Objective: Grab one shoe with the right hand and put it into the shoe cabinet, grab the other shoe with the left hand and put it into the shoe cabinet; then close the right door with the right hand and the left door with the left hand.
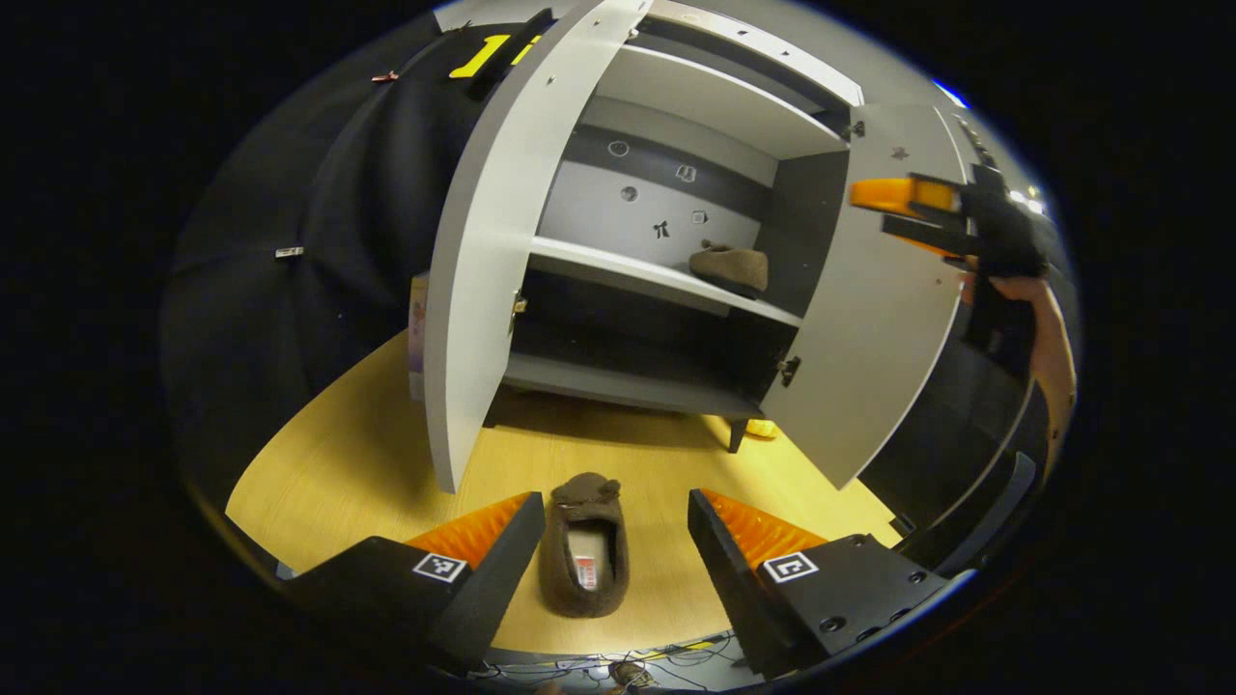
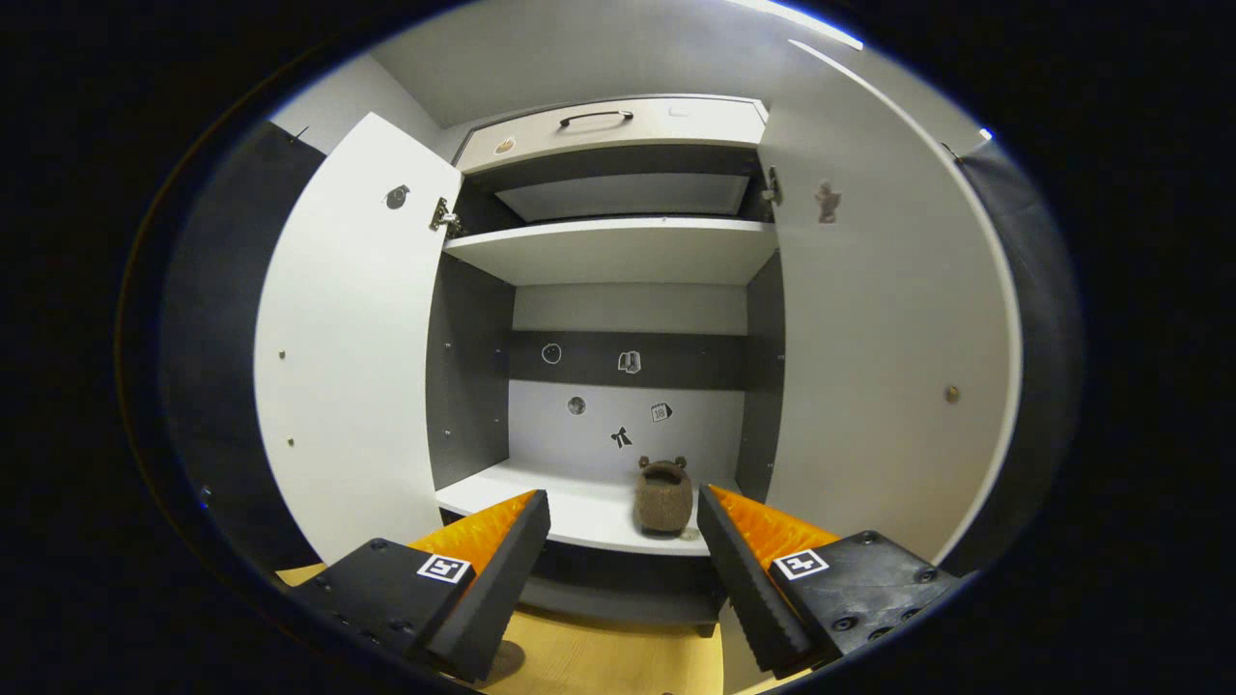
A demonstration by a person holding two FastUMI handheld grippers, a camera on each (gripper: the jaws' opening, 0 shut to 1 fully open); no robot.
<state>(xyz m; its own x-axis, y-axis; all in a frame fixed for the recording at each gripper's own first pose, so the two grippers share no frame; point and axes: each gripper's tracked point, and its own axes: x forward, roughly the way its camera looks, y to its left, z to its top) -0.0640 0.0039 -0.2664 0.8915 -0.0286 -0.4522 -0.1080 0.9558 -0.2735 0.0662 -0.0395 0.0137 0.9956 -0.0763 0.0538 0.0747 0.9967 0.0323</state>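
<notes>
One brown slipper (image 1: 584,555) lies on the wooden floor (image 1: 328,473) between the spread fingers of the left gripper (image 1: 615,550), untouched by either, its toe toward the shoe cabinet (image 1: 676,106) ahead. The other slipper (image 2: 663,496) sits on the cabinet's middle shelf (image 2: 570,507), beyond and between the parted fingers of the right gripper (image 2: 623,560), which holds nothing. Both cabinet doors stand open, the left door (image 2: 357,328) beyond that gripper's left finger, the right door (image 2: 888,328) beyond its right one.
</notes>
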